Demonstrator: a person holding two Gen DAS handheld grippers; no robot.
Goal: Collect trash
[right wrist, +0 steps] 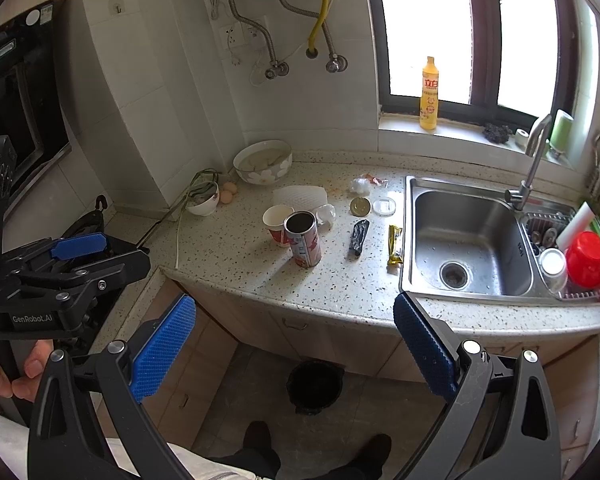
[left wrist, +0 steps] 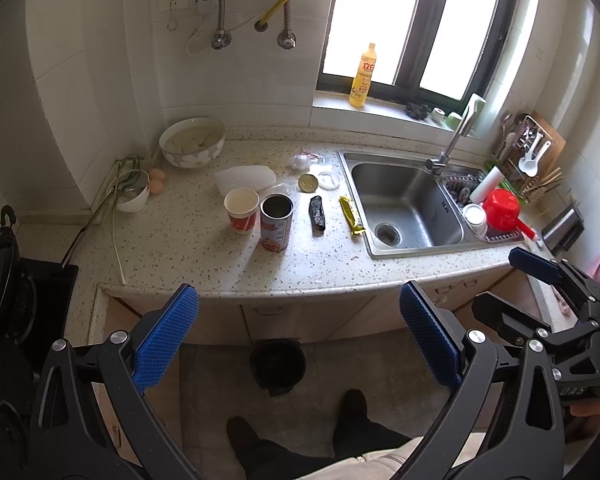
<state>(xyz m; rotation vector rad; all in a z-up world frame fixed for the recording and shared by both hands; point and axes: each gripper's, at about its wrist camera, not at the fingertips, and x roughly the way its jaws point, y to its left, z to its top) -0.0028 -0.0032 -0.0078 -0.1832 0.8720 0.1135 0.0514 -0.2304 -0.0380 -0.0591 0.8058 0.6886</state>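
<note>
Trash lies on the speckled counter (left wrist: 204, 256): an open tin can (left wrist: 276, 222), a paper cup (left wrist: 241, 210), a black wrapper (left wrist: 317, 214), a yellow wrapper (left wrist: 351, 216), a can lid (left wrist: 308, 182), a clear plastic lid (left wrist: 328, 180) and crumpled white plastic (left wrist: 302, 162). The same items show in the right wrist view: can (right wrist: 305, 240), cup (right wrist: 277, 224), black wrapper (right wrist: 358, 236), yellow wrapper (right wrist: 395, 244). A black trash bin (left wrist: 278, 366) (right wrist: 315, 386) stands on the floor below. My left gripper (left wrist: 300, 344) and right gripper (right wrist: 294, 352) are open, empty, held back from the counter's front edge.
A steel sink (left wrist: 404, 204) with faucet is right of the trash; a dish rack with a red ladle (left wrist: 502, 208) lies beyond. A flowered bowl (left wrist: 192, 142), a small bowl and eggs (left wrist: 156, 180) stand at the back left. A stove (left wrist: 4, 272) is far left.
</note>
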